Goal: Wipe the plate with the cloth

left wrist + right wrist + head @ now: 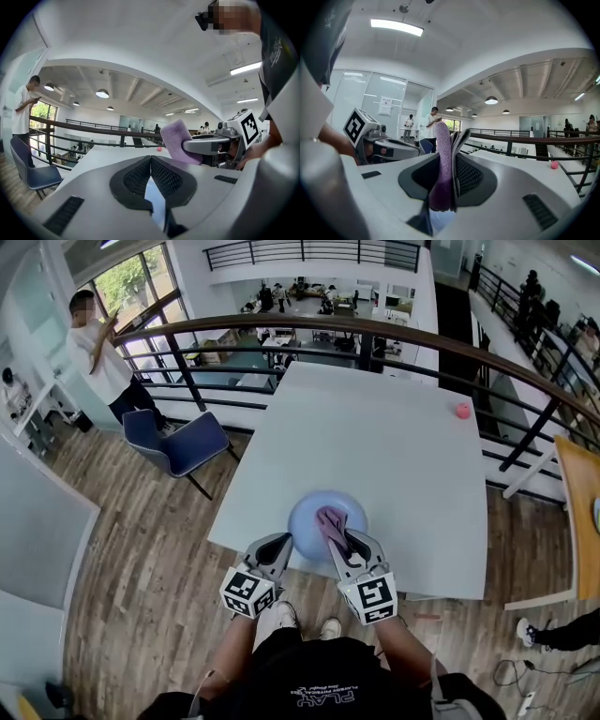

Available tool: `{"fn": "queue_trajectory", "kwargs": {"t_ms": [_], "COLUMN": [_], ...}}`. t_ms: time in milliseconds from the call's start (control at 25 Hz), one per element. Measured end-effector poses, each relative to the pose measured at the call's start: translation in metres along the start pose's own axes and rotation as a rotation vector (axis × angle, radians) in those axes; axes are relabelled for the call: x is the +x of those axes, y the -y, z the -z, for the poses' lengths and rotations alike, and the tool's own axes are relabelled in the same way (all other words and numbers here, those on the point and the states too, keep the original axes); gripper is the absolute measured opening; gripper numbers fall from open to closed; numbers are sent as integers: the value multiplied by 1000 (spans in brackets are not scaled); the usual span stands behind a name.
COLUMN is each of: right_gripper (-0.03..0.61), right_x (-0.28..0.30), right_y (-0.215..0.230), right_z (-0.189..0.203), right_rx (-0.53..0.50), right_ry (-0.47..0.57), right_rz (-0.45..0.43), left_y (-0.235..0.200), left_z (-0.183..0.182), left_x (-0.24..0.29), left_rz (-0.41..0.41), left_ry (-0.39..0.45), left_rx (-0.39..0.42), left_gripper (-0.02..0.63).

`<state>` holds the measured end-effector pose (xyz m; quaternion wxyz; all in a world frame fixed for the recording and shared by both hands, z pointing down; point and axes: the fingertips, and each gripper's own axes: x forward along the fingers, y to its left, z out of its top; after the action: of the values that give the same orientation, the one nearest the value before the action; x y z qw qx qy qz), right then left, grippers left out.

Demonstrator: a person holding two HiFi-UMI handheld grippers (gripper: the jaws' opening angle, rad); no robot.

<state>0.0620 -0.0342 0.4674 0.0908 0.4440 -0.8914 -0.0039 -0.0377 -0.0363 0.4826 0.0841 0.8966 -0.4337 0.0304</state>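
Apparently over the plate [302,512], the right tool [344,540] pinches the cloth [329,520].

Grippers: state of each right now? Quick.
Left gripper: closed, fingers together; whether it pinches the plate rim cannot be told.
Right gripper: closed on the purple cloth.

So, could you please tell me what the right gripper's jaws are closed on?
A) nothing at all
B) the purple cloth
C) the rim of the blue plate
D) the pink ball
B: the right gripper has the purple cloth pinched upright between its jaws, over the blue plate.
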Motion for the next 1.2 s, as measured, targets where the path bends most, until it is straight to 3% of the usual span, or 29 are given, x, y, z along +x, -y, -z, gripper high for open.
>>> {"fn": "queue_trajectory", "kwargs": {"t_ms": [440, 880, 1200], "right_gripper": [100, 100, 100], "right_x": [59, 98, 117], "right_y": [18, 17, 13], "right_z": [-24, -16, -10], "right_rx": [1, 53, 79], "right_ry": [-4, -31, -44], "right_rz": [89, 154, 207], "left_y": [-52, -106, -118], "left_z": [-19, -10, -22], "left_x": [35, 47, 50], "left_rz": [98, 150, 208], "left_ry": [1, -15, 4], "left_rx": [18, 11, 18], "left_gripper": [11, 11, 11]}}
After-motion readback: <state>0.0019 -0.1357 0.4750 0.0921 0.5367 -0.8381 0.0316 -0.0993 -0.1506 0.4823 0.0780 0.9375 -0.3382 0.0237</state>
